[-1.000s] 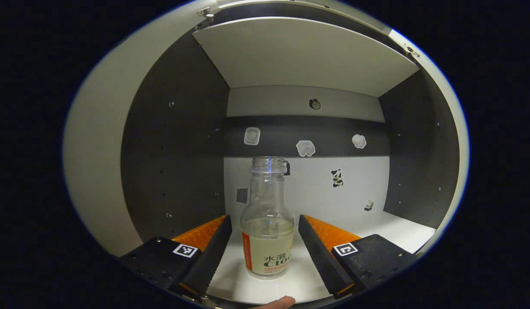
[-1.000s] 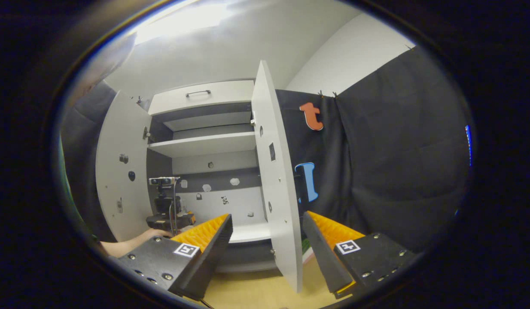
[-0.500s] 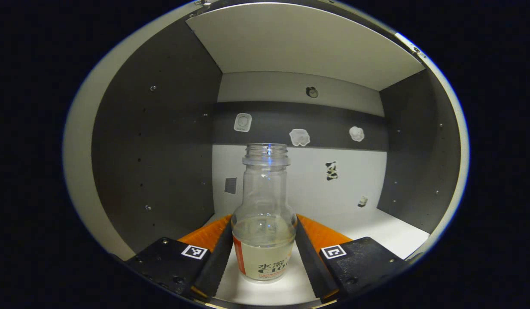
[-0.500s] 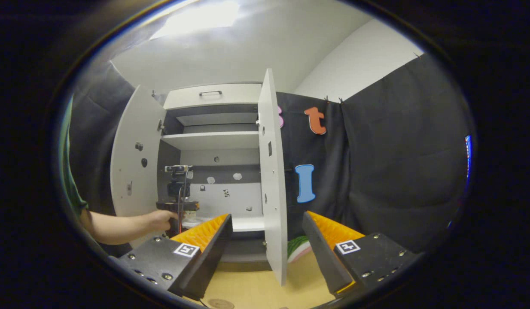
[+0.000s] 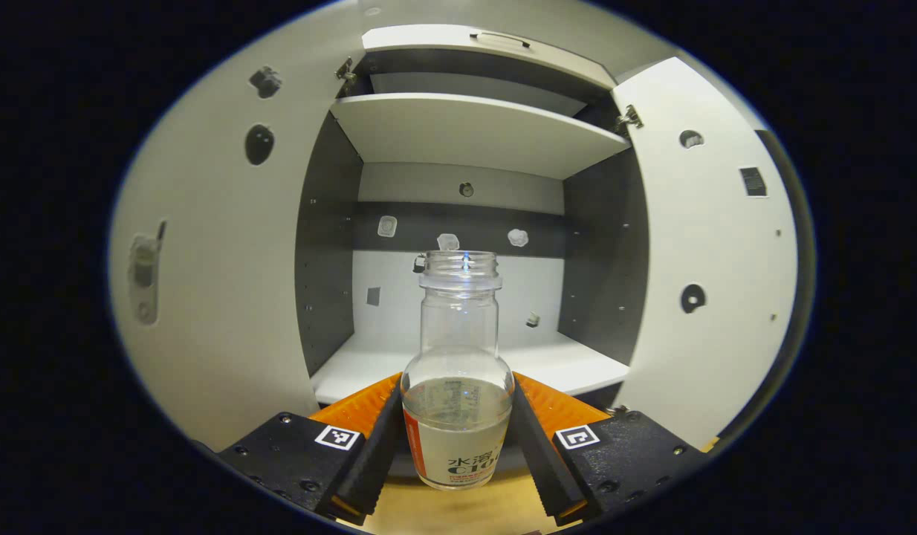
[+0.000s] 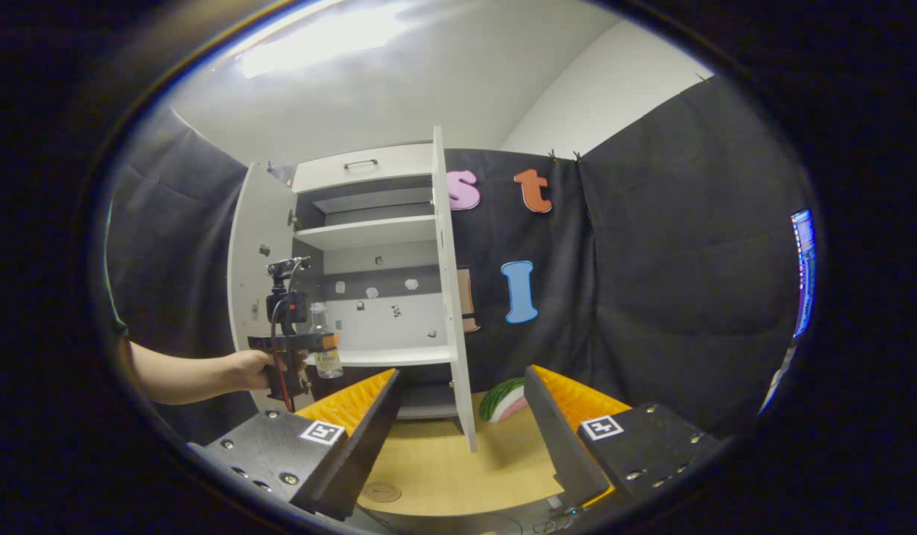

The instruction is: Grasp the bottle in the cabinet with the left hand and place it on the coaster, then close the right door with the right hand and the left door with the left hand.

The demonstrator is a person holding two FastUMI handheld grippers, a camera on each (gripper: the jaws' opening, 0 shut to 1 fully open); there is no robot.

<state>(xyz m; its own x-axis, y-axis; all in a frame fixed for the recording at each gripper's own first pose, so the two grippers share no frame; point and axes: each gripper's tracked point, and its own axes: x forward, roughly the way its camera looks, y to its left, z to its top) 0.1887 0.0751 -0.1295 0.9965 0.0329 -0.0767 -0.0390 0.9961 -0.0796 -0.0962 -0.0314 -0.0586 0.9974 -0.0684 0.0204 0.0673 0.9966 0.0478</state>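
A clear, uncapped bottle (image 5: 458,386) with a labelled lower half and some pale liquid stands upright between my left gripper's fingers; the left gripper (image 5: 455,446) is shut on it, held in the air just in front of the open cabinet (image 5: 458,134). In the right gripper view the same bottle (image 6: 325,349) shows in the left gripper (image 6: 299,353), held by a hand outside the cabinet. My right gripper (image 6: 462,438) is open with nothing in it, near the edge of the open right door (image 6: 451,297). The left door (image 6: 258,260) stands open too. A round coaster (image 6: 381,492) lies on the wooden table.
The wooden table (image 6: 458,468) runs up to the cabinet. A watermelon-slice object (image 6: 503,400) lies on it behind the right door. The cabinet's lower shelf (image 5: 548,364) is bare, with small stickers on its back wall. A screen (image 6: 800,267) glows at the far right.
The left gripper has drawn back out of the cabinet with the bottle, off the shelf. The right gripper view has shifted back and to the right, bringing the coaster into sight.
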